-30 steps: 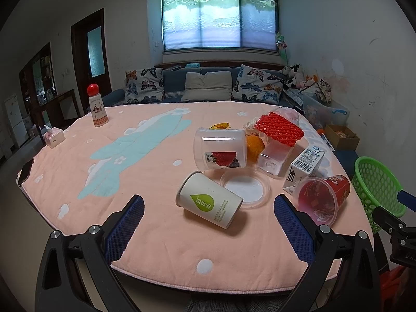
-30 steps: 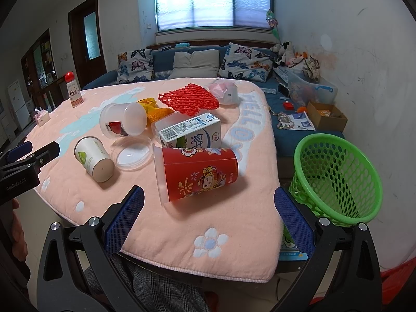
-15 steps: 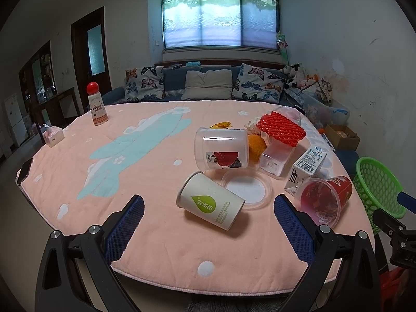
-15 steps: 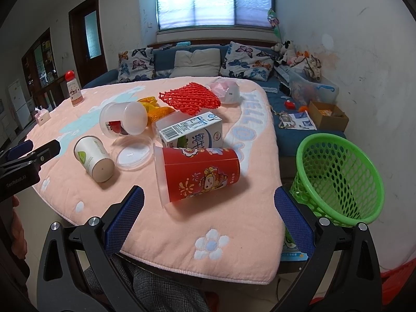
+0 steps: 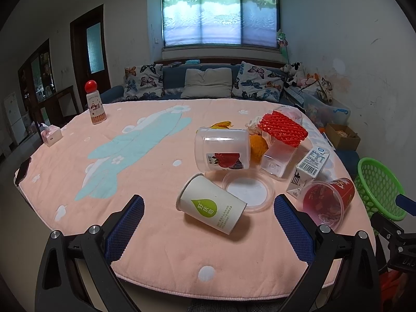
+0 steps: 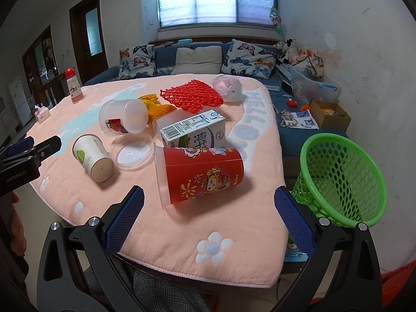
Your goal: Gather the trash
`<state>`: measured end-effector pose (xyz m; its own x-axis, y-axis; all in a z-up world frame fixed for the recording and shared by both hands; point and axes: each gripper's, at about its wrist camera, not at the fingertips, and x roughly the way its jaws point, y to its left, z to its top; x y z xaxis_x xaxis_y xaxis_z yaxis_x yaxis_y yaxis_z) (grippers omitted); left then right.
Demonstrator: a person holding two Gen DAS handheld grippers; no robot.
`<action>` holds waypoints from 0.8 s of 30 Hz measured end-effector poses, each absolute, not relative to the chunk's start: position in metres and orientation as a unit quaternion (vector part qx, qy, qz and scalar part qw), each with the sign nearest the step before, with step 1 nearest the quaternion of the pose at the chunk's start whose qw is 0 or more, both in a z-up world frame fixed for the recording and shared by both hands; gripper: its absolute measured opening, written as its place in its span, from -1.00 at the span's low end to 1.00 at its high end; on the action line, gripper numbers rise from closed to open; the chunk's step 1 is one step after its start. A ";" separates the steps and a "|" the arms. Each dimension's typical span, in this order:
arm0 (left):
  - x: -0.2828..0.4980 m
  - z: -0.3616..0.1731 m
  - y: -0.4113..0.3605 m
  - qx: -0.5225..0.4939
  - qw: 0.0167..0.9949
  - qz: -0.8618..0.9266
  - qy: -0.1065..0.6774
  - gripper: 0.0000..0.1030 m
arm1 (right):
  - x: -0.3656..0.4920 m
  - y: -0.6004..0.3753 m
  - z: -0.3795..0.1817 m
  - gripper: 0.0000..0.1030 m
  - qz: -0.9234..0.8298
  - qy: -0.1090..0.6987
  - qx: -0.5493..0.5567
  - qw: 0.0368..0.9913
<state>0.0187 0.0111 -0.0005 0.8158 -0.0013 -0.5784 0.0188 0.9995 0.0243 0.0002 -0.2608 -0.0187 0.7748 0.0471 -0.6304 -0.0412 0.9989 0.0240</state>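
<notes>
Left wrist view: the left gripper [image 5: 208,230] hangs over the near table edge with its jaws wide apart and nothing between them. A white paper cup [image 5: 212,207] lies on its side at 12 o'clock just ahead, touching a clear lid [image 5: 248,191]; a red cup [image 5: 327,199] lies at 2 o'clock.

Right wrist view: the right gripper [image 6: 206,222] is likewise spread and empty. The red cup [image 6: 200,174] lies toppled at 12 o'clock, a milk carton [image 6: 193,132] touching it behind, and the green basket [image 6: 343,176] stands off the table at 3 o'clock.

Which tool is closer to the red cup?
Right. The right tool sits just before the red cup; the left tool faces the paper cup, farther left.
</notes>
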 end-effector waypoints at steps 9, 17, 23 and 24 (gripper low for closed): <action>0.028 -0.002 0.016 0.012 0.952 -0.005 0.306 0.88 | 0.009 -0.261 -0.022 0.91 0.027 0.339 0.001 0.940; 0.036 -0.006 0.023 0.005 0.950 -0.003 0.312 0.88 | 0.024 -0.262 -0.028 0.91 0.043 0.351 0.004 0.935; 0.040 -0.009 0.027 0.006 0.949 0.000 0.316 0.88 | 0.035 -0.259 -0.026 0.91 0.053 0.354 -0.007 0.934; 0.041 -0.009 0.027 0.007 0.949 0.000 0.316 0.88 | 0.038 -0.260 -0.025 0.91 0.055 0.354 -0.006 0.934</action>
